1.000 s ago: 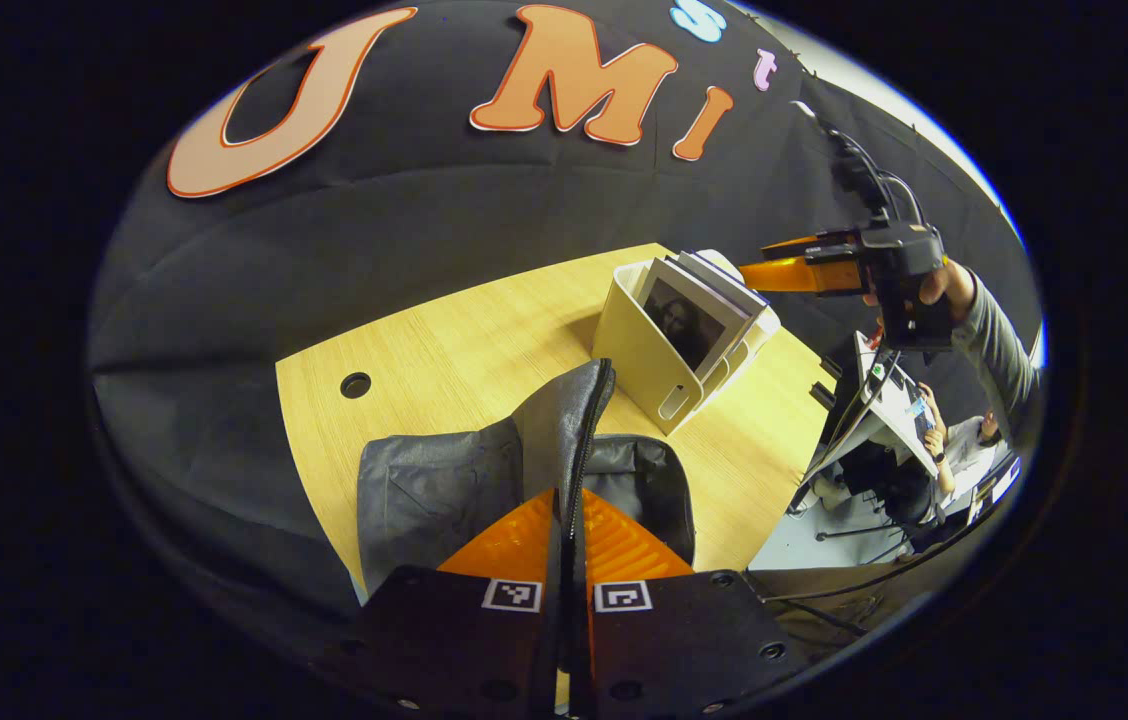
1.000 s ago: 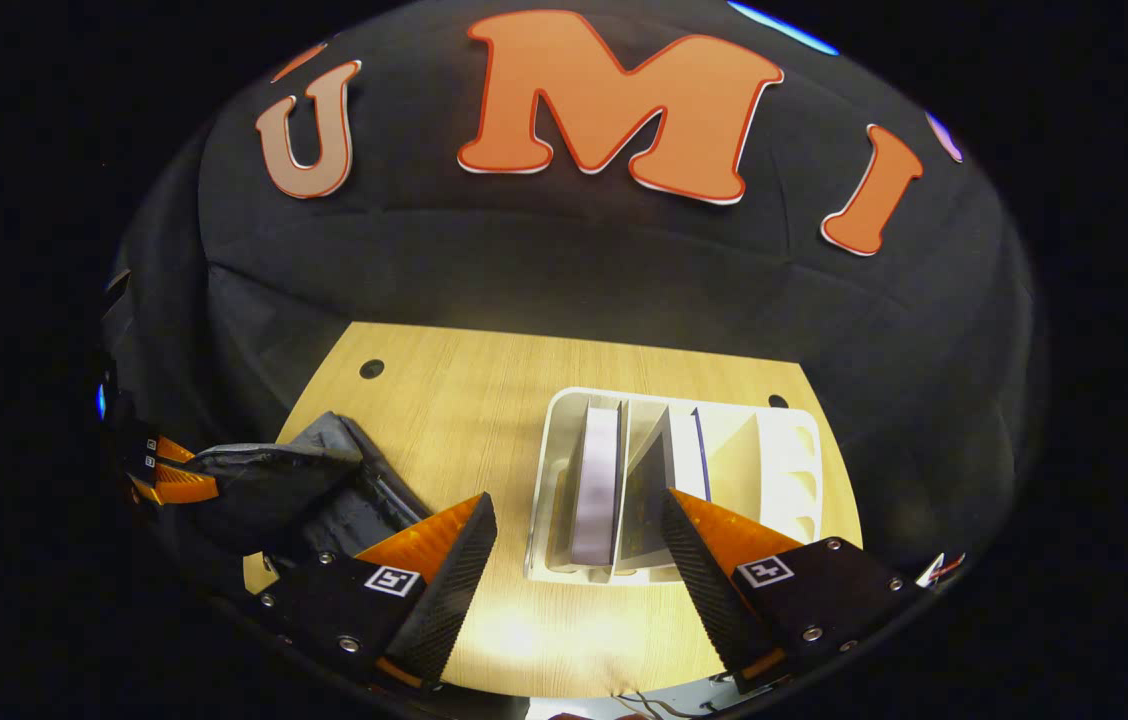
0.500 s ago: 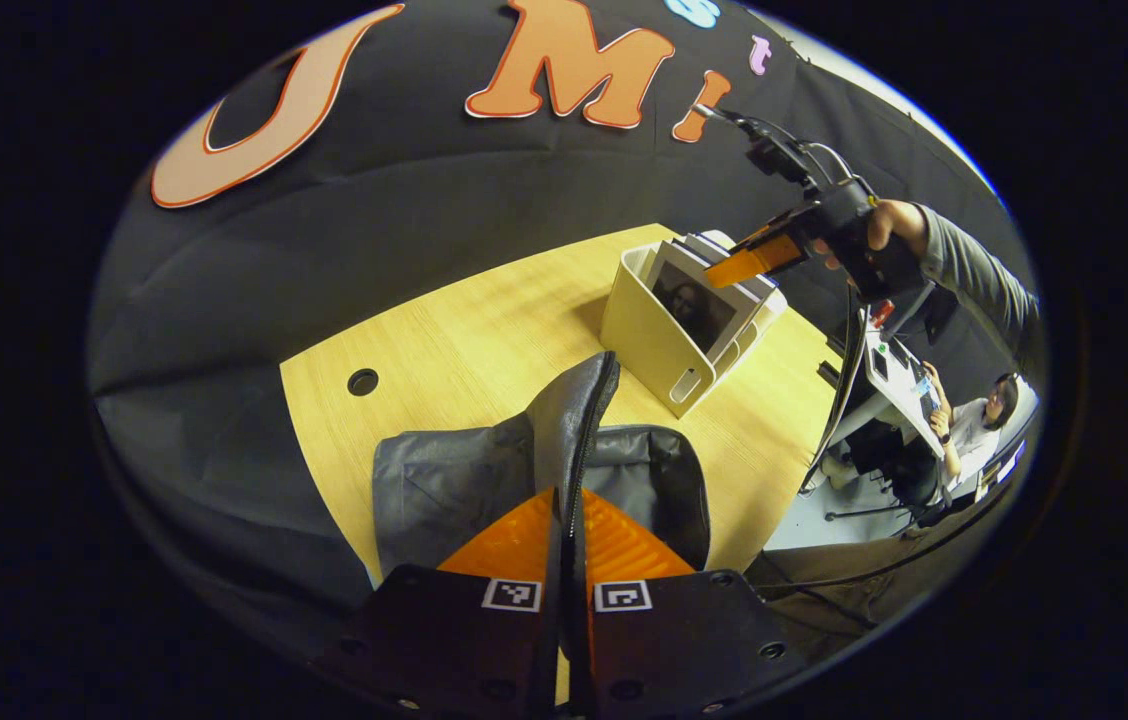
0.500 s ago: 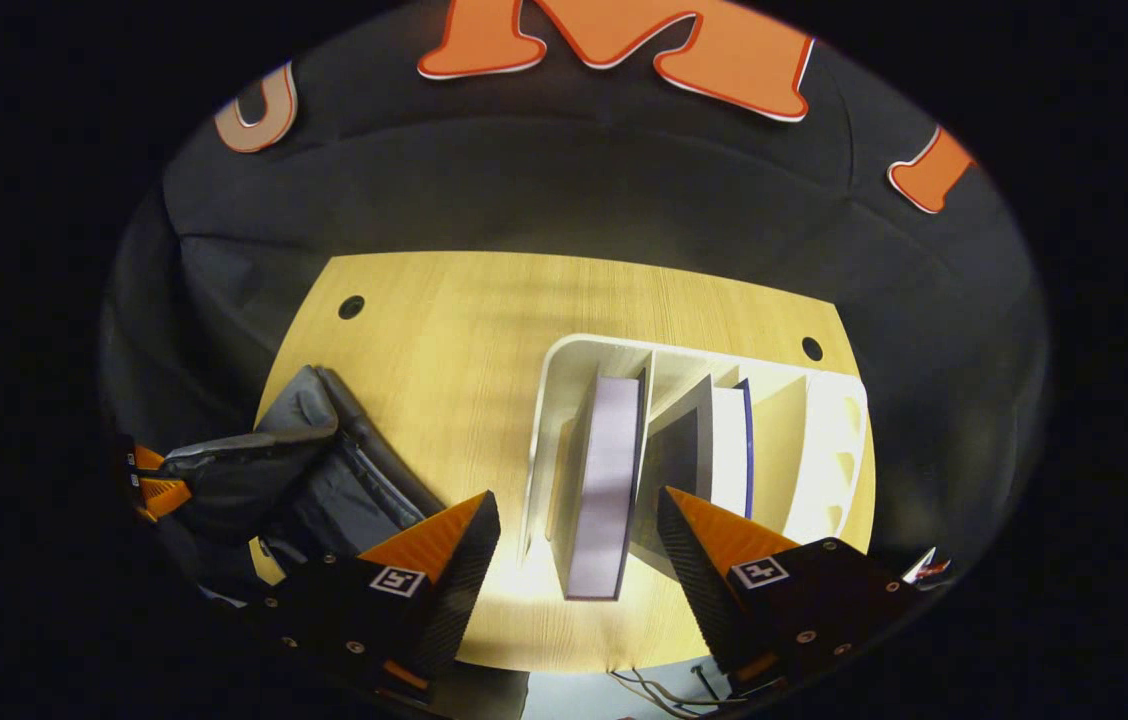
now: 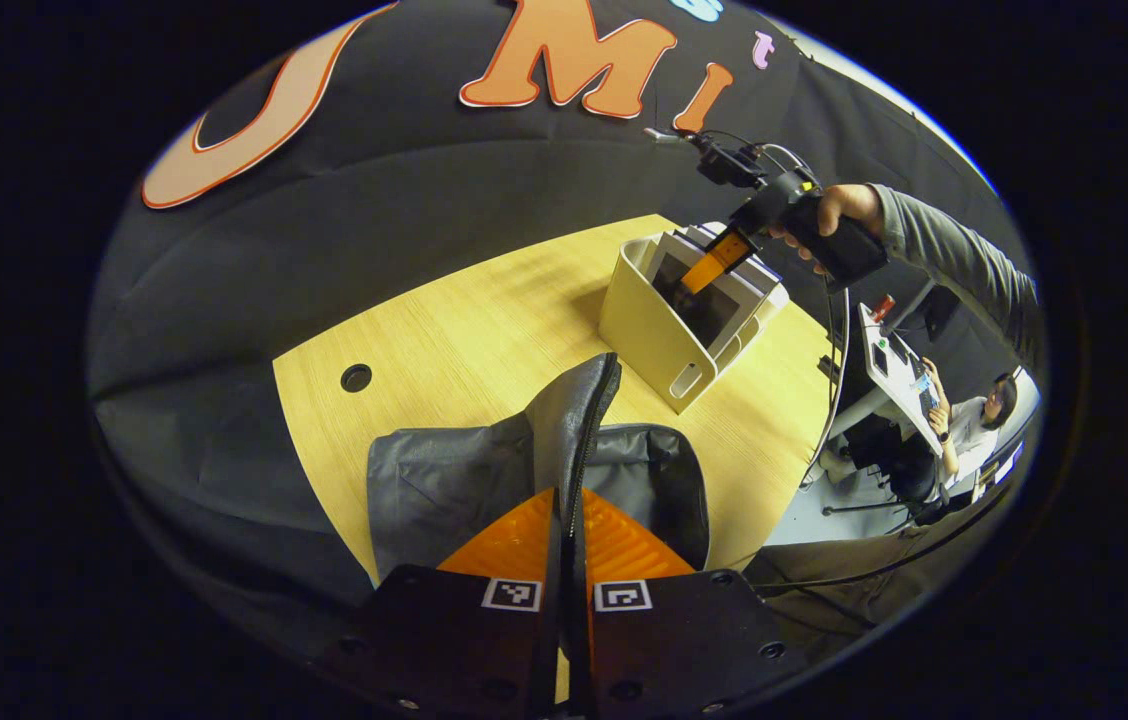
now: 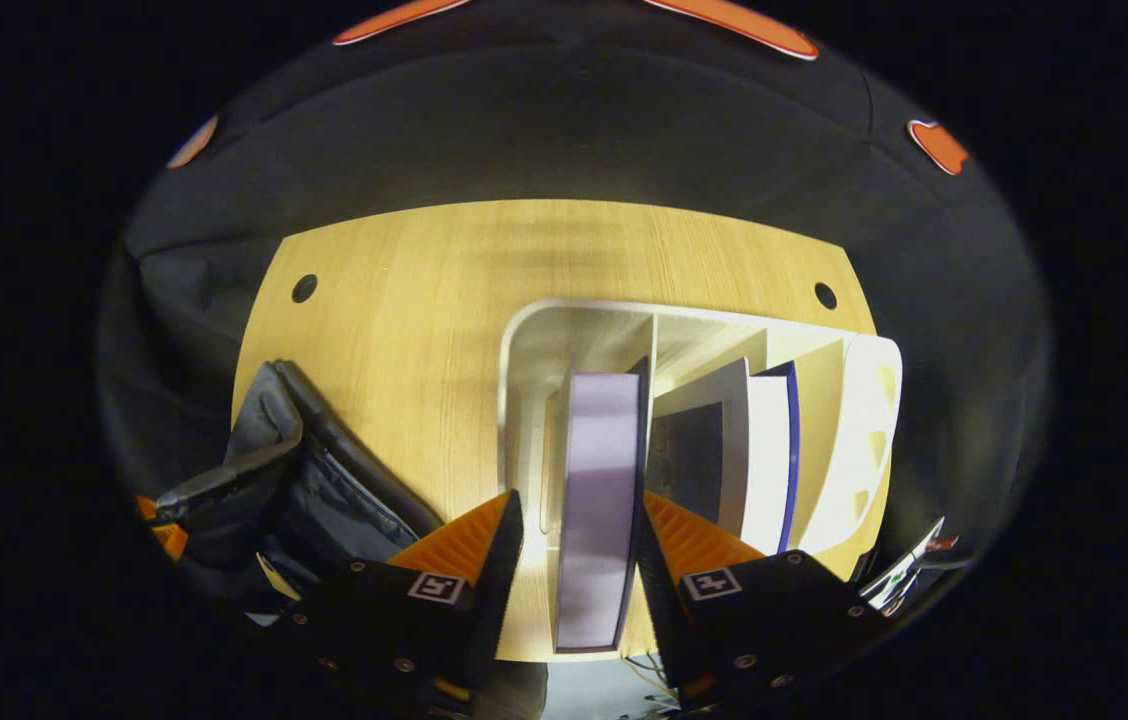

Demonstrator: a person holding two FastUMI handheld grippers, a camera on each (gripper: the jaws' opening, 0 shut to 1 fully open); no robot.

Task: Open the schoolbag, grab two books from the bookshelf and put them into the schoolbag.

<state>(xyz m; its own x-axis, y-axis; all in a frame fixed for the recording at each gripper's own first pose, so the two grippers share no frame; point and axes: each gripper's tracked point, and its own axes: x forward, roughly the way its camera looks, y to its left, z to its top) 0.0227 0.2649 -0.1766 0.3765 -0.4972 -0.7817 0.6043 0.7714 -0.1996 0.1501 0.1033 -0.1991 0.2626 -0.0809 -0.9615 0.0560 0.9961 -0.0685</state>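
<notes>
**A:** What's the setting on your feed?

**B:** I see a pale wooden worktop (image 6: 424, 300) with a black cloth wall behind it and a small round hole near each far corner. On the left, in the right gripper view, the grey schoolbag (image 6: 294, 480) sits at the near left edge, its mouth pulled apart.

**A:** And who holds it?

**B:** My left gripper (image 5: 567, 545). In the left gripper view its fingers are pressed together on the raised zipper edge of the schoolbag (image 5: 564, 430), which stands up between them.

**A:** Moving right?

**B:** The cream bookshelf (image 6: 524, 400) stands to the right of the bag, well apart from it, divided into slots. A book with a lilac spine (image 6: 602, 500) stands in the left slot; a second book with a white cover and blue edge (image 6: 769, 450) leans in the next slot to the right.

**A:** The right gripper?

**B:** My right gripper (image 6: 579, 545) straddles the lilac book, one finger on each side, set narrow. Whether both fingers press on it I cannot tell. In the left gripper view I see the right gripper (image 5: 709, 270) angled down into the bookshelf (image 5: 649, 330), held by a hand (image 5: 839, 205) in a grey sleeve.
</notes>
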